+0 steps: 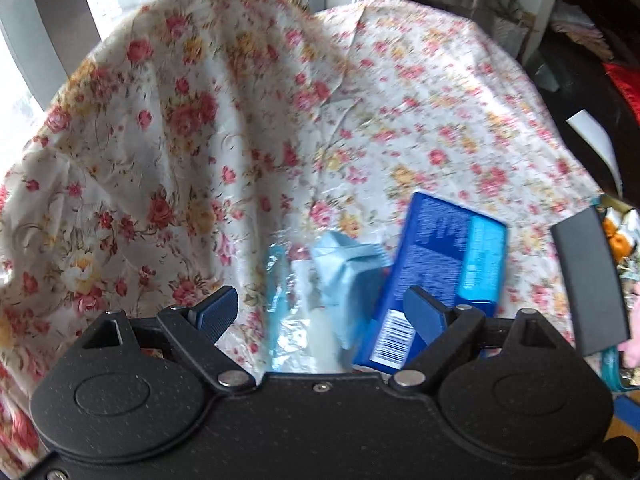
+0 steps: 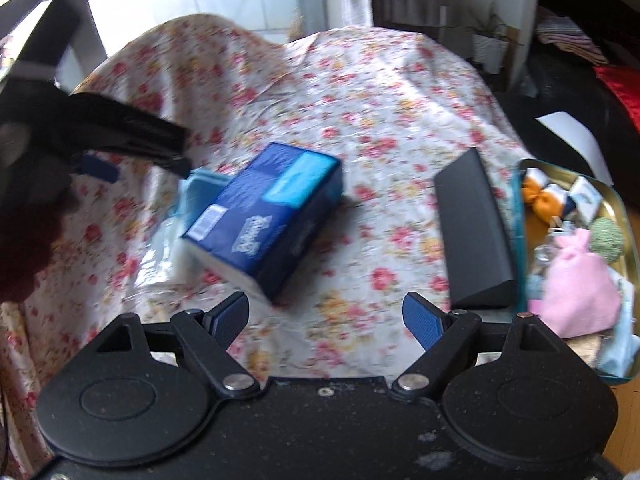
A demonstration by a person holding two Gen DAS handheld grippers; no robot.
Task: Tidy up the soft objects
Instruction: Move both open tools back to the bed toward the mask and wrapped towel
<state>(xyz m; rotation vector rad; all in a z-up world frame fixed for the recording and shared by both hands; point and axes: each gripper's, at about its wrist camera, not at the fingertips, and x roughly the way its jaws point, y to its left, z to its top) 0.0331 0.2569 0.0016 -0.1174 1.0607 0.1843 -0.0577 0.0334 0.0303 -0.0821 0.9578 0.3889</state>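
While both claws gape empty, the left gripper (image 1: pixel 320 312) hanging over the light-blue packet (image 1: pixel 344 276), the blue tissue pack (image 2: pixel 266 210) lies on the floral cloth (image 2: pixel 380 120). Straddle its narrow sides with the right gripper (image 2: pixel 324 316), squeeze gently, then carry it to the tin (image 2: pixel 616 216).

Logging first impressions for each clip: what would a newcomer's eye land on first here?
The dark blue tissue pack stands out first, lying askew in the middle of the floral cloth, with a pale blue plastic packet against its left side. Next comes the tin tray at the right edge, crowded with a pink pouch and other small soft items, and a black case lying beside it.
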